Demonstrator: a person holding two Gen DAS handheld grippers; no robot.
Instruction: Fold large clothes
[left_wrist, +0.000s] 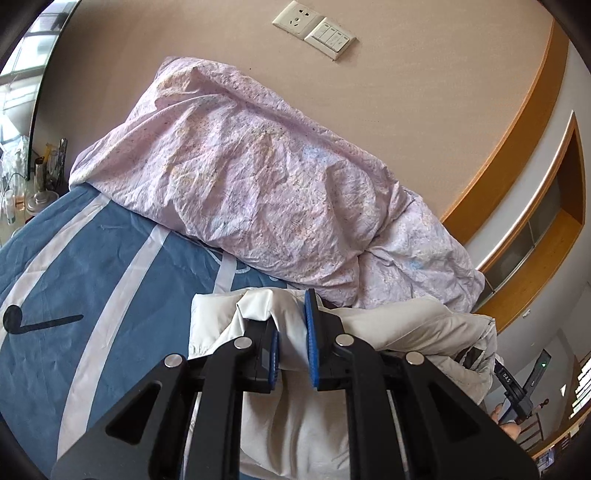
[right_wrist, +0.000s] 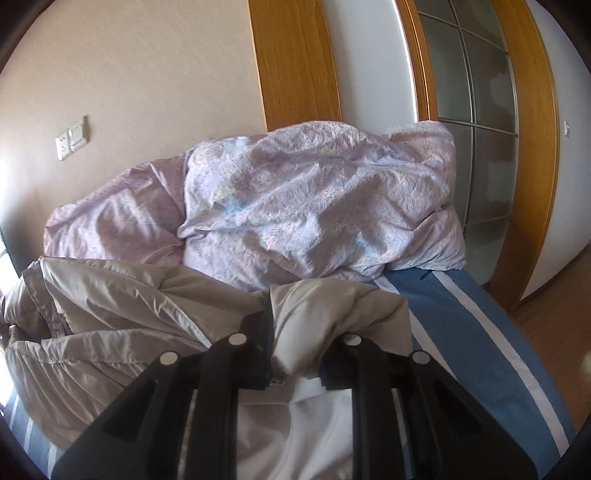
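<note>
A: Left gripper (left_wrist: 293, 345) state?
B: Blue-padded fingers (left_wrist: 312, 354) closed on a fold of the jacket (left_wrist: 406, 328); the pale cloth bunches up between the pads and spills over the left one

A: Right gripper (right_wrist: 295, 354)?
B: Also clamped on the jacket (right_wrist: 110, 295), at a grey-beige fold pinched between the black fingers (right_wrist: 258, 332); white lining shows just below the grip

A: Where is the jacket?
B: On the bed (left_wrist: 74, 277), over the blue sheet with white stripes. In the right wrist view most of it lies to the left, rumpled. In the left wrist view it runs right toward the other gripper (left_wrist: 517, 384), seen at the far right edge

A: Behind it?
B: A pink duvet (left_wrist: 258, 177) heaped against the wall, touching the jacket's far edge

A: Any containers?
B: Bottles (left_wrist: 40, 173) on a stand at far left, beside the bed; contents too small to tell. Wall sockets (left_wrist: 314, 26) above the duvet
</note>
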